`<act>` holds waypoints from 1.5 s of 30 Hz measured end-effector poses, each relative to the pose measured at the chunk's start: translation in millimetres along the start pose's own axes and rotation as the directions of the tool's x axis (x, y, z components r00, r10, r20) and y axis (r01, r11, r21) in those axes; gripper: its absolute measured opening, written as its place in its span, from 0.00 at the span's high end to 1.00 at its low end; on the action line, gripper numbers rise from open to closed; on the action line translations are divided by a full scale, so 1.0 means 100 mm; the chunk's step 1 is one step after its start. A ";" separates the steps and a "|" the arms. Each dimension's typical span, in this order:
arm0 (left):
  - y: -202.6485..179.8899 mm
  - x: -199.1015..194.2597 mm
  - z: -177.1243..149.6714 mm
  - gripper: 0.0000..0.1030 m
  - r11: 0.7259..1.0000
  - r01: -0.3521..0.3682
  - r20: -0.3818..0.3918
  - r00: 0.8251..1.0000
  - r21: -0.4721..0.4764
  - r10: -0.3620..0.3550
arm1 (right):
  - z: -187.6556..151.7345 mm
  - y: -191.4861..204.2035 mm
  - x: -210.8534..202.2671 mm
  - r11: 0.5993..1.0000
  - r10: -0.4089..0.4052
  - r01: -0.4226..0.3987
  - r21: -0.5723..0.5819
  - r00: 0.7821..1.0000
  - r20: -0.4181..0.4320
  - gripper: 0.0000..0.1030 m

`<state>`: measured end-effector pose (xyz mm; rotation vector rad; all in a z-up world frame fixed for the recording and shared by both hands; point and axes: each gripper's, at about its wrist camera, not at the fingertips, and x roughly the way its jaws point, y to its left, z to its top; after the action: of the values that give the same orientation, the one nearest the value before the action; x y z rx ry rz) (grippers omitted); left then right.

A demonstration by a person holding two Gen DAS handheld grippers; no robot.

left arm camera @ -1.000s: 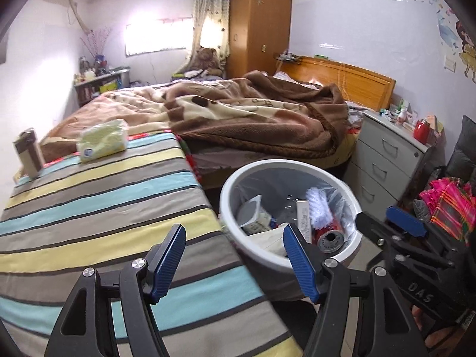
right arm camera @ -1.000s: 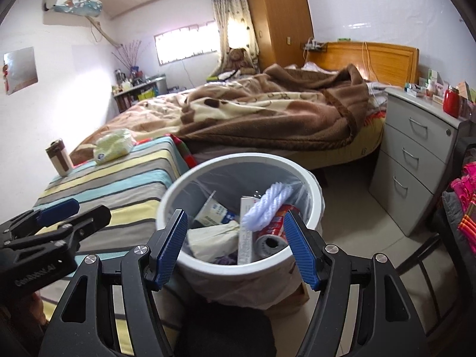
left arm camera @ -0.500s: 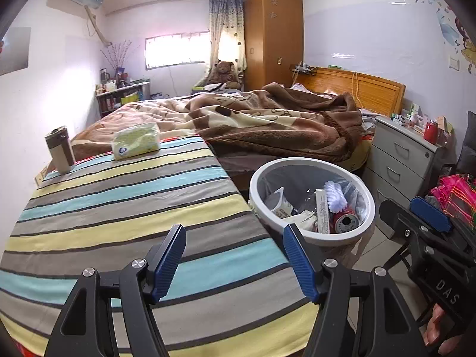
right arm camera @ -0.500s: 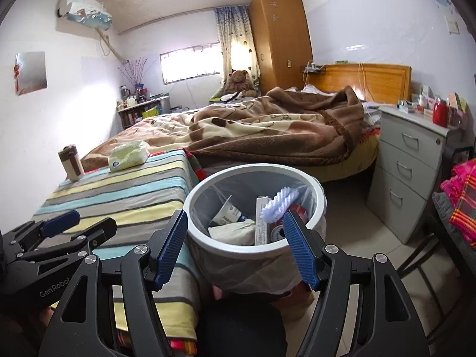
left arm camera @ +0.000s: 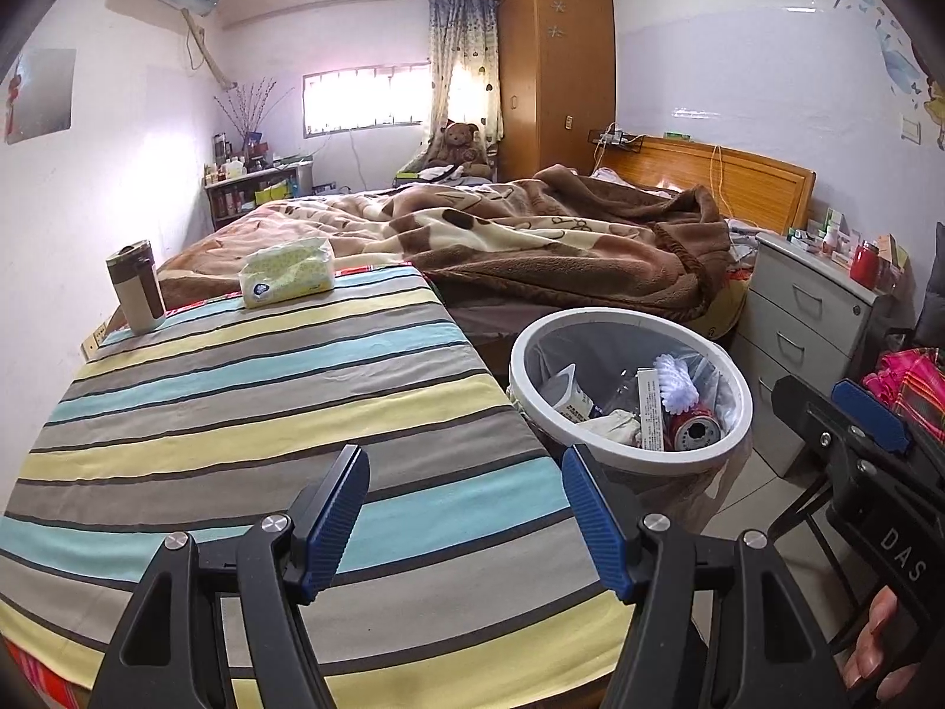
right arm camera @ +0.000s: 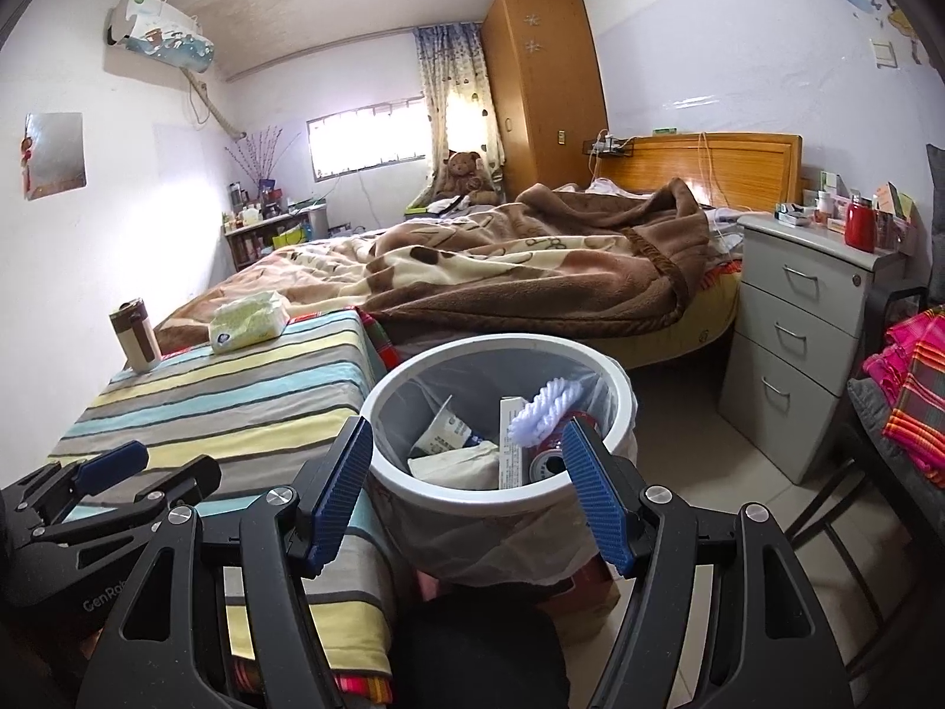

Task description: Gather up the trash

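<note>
Two grippers hang with jaws parted and empty: the left gripper [left arm camera: 463,511] over the striped table [left arm camera: 236,413], the right gripper [right arm camera: 466,481] before the bin [right arm camera: 614,381]. Bin stands beside the table, holding a can [right arm camera: 546,461], carton [right arm camera: 440,434] and brush [right arm camera: 546,405].

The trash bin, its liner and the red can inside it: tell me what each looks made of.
Trash bin: likely plastic; smooth white rim with a soft sheen.
Liner: thin translucent plastic film, judging by the wrinkles and the grey see-through look below the rim.
Red can: probably metal; silvery top with an open hole, glossy printed side.
</note>
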<state>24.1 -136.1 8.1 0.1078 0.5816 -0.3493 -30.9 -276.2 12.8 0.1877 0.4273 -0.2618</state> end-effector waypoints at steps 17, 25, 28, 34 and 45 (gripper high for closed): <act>0.03 -0.05 -0.01 0.34 1.000 -0.003 -0.001 1.000 -0.007 0.003 | -0.01 0.03 -0.01 1.000 0.004 -0.004 -0.003 1.000 -0.008 0.34; 0.03 -0.04 0.00 0.34 1.000 -0.003 0.002 1.000 -0.007 0.003 | -0.01 0.03 -0.02 1.000 0.003 -0.003 -0.003 1.000 -0.009 0.34; 0.04 -0.04 0.00 0.34 1.000 -0.004 0.003 1.000 -0.009 0.004 | -0.01 0.03 -0.02 1.000 0.003 -0.003 -0.003 1.000 -0.010 0.34; 0.05 -0.05 0.00 0.34 1.000 -0.006 0.002 1.000 -0.012 0.006 | -0.01 0.04 -0.02 1.000 0.003 -0.003 -0.004 1.000 -0.011 0.34; 0.06 -0.05 -0.01 0.34 1.000 -0.007 0.004 1.000 -0.013 0.007 | -0.02 0.05 -0.01 1.000 0.005 -0.005 -0.005 1.000 -0.015 0.34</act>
<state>21.7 -128.9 10.2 0.0971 0.5795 -0.3389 -30.9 -271.2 12.2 0.1857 0.4424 -0.2549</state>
